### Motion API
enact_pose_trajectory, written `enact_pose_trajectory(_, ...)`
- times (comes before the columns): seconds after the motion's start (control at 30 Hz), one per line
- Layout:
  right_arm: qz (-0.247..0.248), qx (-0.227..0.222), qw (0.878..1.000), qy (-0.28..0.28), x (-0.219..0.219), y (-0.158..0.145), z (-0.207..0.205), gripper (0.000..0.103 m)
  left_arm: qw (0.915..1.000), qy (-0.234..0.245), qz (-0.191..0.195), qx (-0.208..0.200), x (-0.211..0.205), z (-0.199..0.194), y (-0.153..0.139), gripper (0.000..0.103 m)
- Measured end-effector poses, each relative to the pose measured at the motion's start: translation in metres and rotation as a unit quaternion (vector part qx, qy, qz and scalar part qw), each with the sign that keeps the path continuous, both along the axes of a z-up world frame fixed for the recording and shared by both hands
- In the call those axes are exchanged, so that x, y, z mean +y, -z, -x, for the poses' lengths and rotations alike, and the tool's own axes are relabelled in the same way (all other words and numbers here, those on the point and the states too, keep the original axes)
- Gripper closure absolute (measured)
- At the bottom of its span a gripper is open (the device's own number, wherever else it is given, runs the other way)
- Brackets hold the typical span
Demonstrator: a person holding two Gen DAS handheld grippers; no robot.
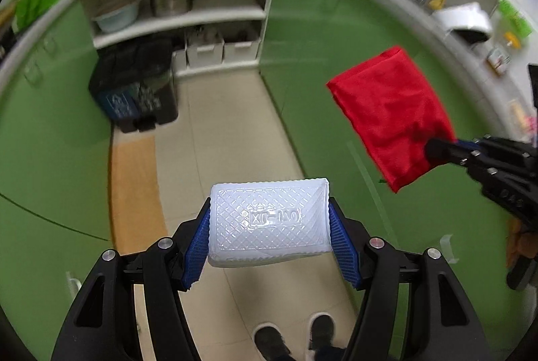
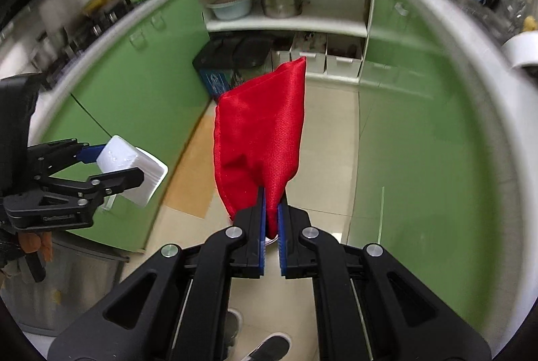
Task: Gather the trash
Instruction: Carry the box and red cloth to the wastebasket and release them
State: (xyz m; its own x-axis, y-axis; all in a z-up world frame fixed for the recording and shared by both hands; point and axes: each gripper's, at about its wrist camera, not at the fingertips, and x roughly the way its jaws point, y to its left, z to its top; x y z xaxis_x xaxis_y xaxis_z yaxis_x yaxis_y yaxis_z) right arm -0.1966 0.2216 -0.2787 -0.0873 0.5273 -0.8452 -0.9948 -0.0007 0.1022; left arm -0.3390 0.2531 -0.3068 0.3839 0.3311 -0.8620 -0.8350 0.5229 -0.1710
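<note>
My left gripper [image 1: 269, 223] is shut on a white translucent plastic box [image 1: 269, 223] with a diamond pattern, held above the kitchen floor; its blue pads press on both ends. In the right wrist view the same box [image 2: 132, 171] shows at the left in the left gripper [image 2: 111, 166]. My right gripper [image 2: 271, 209] is shut on the lower corner of a red cloth bag [image 2: 262, 132], which stands up in front of it. The left wrist view shows that red bag [image 1: 390, 115] at the right, pinched by the right gripper [image 1: 440, 150]. A black two-lidded trash bin [image 1: 134, 92] stands on the floor ahead.
Green cabinets [image 1: 336, 75] line both sides of a narrow tiled aisle. Open white shelves [image 1: 178, 14] with a pot, a bowl and white boxes are at the far end. The bin [image 2: 232, 65] sits left of them. The person's shoes [image 1: 269, 340] show below. Counters hold dishes and bottles.
</note>
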Motion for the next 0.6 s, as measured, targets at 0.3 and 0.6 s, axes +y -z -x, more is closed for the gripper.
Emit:
enact_pose_trajectory(0.3, 0.003, -0.007, 1.0, -0.024, 0.037, 0.188, 0.001, 0.098, 0.9994, -0.027, 0.01, -0.019, 0.051, 0.002, 0.193, 0.013)
enact_pose_trajectory(0.6, 0.026, 0.003, 0.997, -0.066, 0.062, 0.287, 0.022, 0.098, 0.9972, -0.07, 0.004, -0.024, 0.068, 0.025, 0.259, 0.005)
